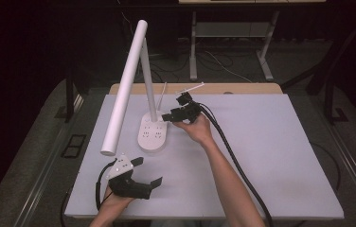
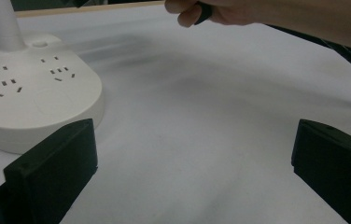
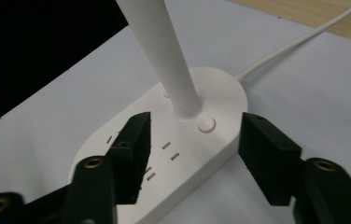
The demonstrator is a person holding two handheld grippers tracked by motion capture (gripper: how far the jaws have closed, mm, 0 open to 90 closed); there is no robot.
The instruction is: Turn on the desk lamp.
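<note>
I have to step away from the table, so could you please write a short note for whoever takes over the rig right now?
Right gripper: open, hovering just above the desk lamp's base; the round button beside the lamp post lies between its jaws, not yet touched.
Left gripper: open and holding nothing, near the front edge of the white mat.
Lamp: upright at the mat's left rear, long head tilted down toward the front, white cord running off the back. Whether it is lit cannot be told.
Done: the approach to the base.
Left: probably pressing the button.
</note>
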